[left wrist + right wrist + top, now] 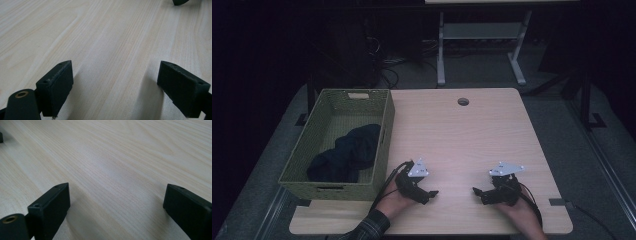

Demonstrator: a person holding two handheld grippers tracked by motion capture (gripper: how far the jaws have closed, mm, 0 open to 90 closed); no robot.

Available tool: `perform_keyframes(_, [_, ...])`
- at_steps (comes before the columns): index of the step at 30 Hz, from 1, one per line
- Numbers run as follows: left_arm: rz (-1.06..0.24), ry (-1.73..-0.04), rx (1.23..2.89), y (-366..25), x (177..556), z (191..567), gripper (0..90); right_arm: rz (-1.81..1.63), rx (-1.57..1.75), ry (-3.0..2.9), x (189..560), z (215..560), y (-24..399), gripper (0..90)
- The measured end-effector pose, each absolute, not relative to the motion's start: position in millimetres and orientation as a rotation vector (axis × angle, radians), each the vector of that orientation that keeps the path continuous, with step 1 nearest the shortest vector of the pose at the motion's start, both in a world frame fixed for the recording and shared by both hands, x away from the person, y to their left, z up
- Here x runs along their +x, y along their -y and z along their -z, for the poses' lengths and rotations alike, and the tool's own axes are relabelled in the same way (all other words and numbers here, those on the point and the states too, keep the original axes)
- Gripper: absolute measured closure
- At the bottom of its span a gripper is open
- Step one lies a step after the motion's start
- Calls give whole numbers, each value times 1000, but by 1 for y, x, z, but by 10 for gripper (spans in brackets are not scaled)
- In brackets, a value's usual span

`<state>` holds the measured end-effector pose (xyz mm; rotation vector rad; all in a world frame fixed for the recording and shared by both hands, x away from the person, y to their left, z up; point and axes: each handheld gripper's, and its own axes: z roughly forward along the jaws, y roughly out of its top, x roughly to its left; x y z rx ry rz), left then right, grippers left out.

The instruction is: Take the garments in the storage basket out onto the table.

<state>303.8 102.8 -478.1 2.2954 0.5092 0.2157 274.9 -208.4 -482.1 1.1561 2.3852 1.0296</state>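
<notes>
Both grippers rest low on the pale wooden table (462, 135) near its front edge, pointing at each other. My left gripper (432, 193) sits just right of the basket; in the left gripper view its jaws (113, 87) stand wide apart over bare wood, open. My right gripper (477, 192) lies a short way to the right; in the right gripper view its jaws (116, 210) are also spread, open, with nothing between them. A green woven basket (384, 145) stands at the table's left and holds a dark blue cloth (347, 152).
A round cable hole (463, 101) sits near the table's far edge. Behind the table a metal frame (479, 45) and loose cables (387, 65) stand on the dark floor. A tip of the right gripper (180, 2) shows at the top of the left gripper view.
</notes>
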Motion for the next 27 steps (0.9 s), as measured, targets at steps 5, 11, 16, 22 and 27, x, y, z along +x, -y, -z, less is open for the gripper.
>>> perform_keyframes(5, [-217,-510,2296,-103,304,478,130,-1030,1153,-2386,275,482,209,68])
perform_keyframes(11, [-213,-532,2304,-102,304,477,135,-1029,1153,-2386,275,482,209,67])
perform_keyframes(16, [-192,-537,2330,-103,307,473,136,-1030,1154,-2386,275,482,209,67])
perform_keyframes(22, [-190,-557,2351,-101,310,469,137,-1030,1154,-2386,275,482,209,68])
perform_keyframes(27, [-195,-558,2344,-101,310,465,137,-1028,1153,-2387,275,482,209,68])
